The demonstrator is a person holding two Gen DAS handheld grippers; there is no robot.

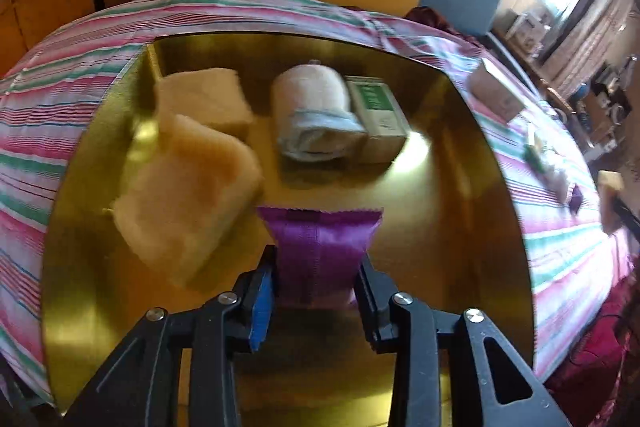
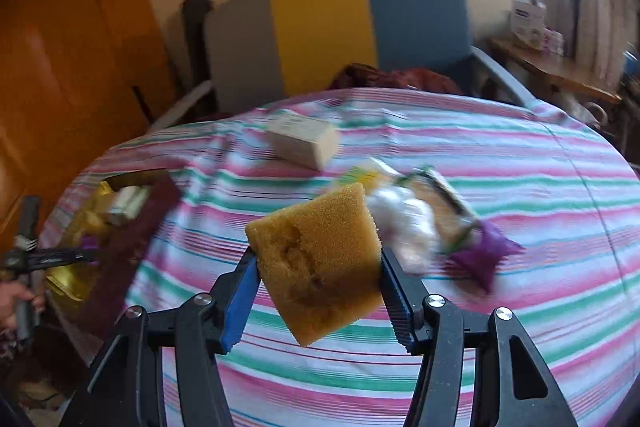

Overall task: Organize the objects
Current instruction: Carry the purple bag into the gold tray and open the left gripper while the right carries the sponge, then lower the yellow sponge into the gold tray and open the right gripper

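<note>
A: Where did the left gripper stand?

B: Over the gold box, its fingers closed on a purple sachet. Inside the box lay two pale sponges along the left wall, with a rolled cloth and a small green-labelled carton touching side by side at the far wall.

A: And the right gripper?

B: Raised above the striped bed, its fingers clamped on a yellow sponge. A cream carton sat toward the far edge, and a second purple sachet lay near some blurred wrappers mid-bed. The box was at the bed's left edge.

A: How would you have placed the held sachet well?

B: My judgement: lower it into the bare floor at the near side, in front of the cloth, release only once it touched, and keep clear of the sponges so they weren't nudged. The yellow sponge should have waited until the left gripper cleared the box.
</note>
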